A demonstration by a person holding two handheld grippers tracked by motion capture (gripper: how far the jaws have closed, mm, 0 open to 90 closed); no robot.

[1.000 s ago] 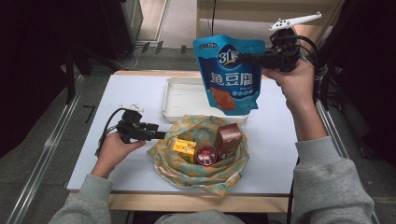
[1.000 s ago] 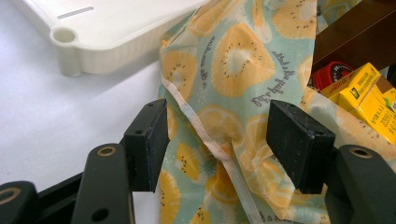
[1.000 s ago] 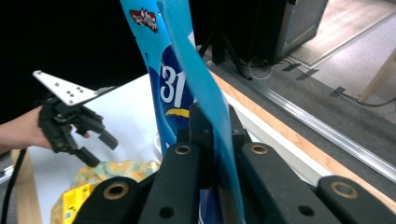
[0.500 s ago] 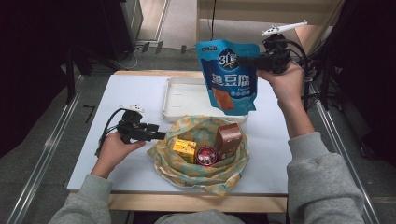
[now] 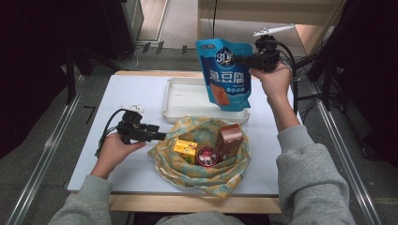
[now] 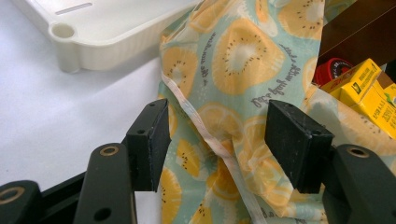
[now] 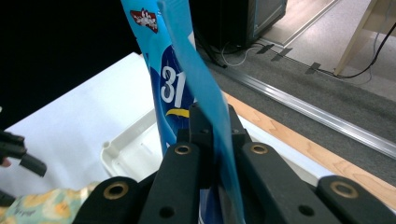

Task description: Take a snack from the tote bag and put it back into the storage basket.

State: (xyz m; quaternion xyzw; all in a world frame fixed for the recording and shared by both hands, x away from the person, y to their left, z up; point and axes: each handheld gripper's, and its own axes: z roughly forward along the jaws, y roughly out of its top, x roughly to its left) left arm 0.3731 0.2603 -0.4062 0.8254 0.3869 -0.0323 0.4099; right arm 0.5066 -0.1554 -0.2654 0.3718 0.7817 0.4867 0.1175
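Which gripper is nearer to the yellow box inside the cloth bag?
Left. The left gripper sits at the cloth bag's edge, beside the yellow box. The right gripper is raised beyond the white tray, clamping a blue pouch.

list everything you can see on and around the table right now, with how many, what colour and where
Pouch: one, blue with white lettering, held in the air above the tray.
Tray: one, white, at the far middle of the table.
Cloth bag: one, pale green with orange fruit print, open at the near middle of the table.
Yellow box: one, inside the bag, left.
Red round tin: one, inside the bag, middle.
Brown box: one, upright inside the bag, right.
Table: one, white top with a wooden edge.
Left tool: black, open, jaws either side of the bag's rim.
Right tool: black, shut on the pouch's edge.
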